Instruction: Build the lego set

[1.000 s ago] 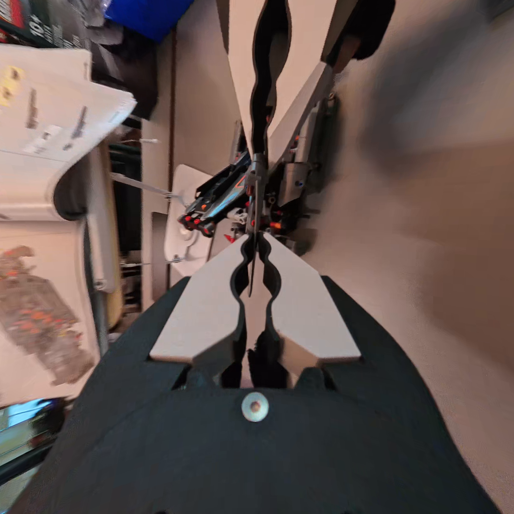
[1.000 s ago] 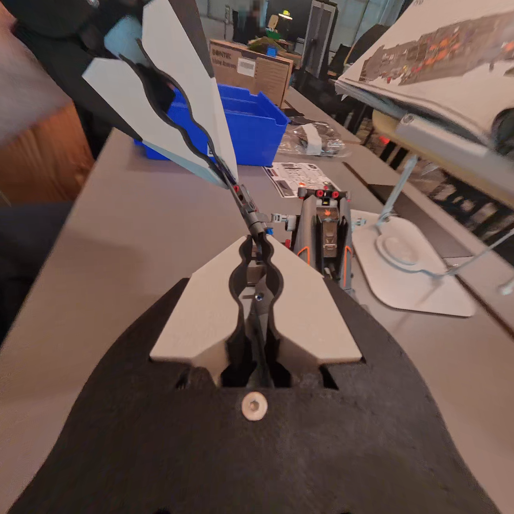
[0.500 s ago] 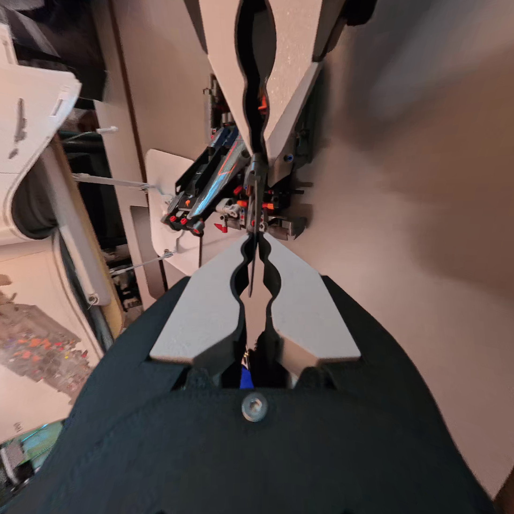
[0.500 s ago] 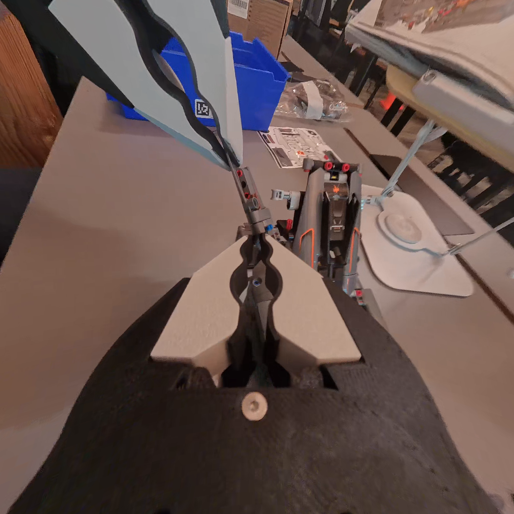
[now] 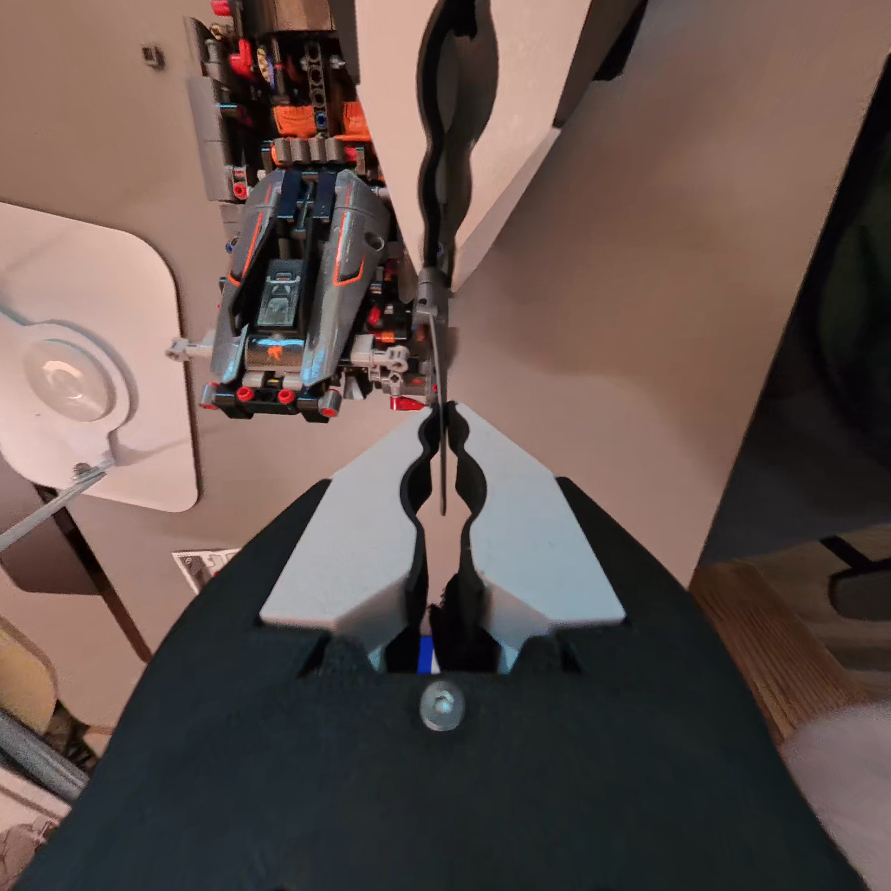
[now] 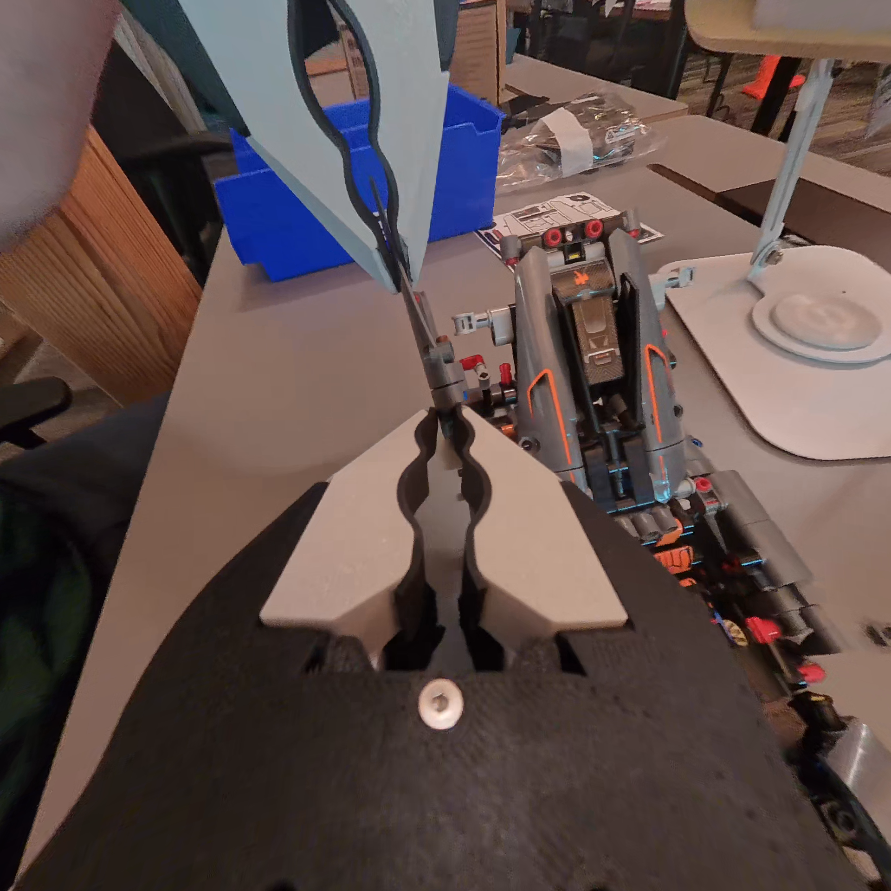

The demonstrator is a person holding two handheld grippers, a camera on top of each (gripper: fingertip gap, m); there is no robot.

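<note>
A grey, black and orange lego car (image 5: 299, 299) stands on the table; it also shows in the right wrist view (image 6: 593, 376). My two grippers meet tip to tip beside the car's front corner and hold one small lego part between them. My left gripper (image 5: 446, 410) is shut on the part's thin dark blade (image 5: 441, 458). My right gripper (image 6: 447, 417) is shut on the part's grey connector block (image 6: 446, 376). The right gripper (image 5: 436, 263) comes in from the top of the left wrist view, and the left gripper (image 6: 402, 284) from the top of the right wrist view.
A blue bin (image 6: 463, 159), a plastic bag of parts (image 6: 578, 140) and a sticker sheet (image 6: 554, 219) lie beyond the car. A white stand base (image 6: 795, 347) sits right of the car. A wooden cabinet (image 6: 96, 270) stands past the table's left edge. Some 5 cm of space lies between my two pairs of fingers.
Both grippers, still shut on the part, have moved down and closer to the car. The car now lies right beside the held part. The manual has left the left wrist view.
</note>
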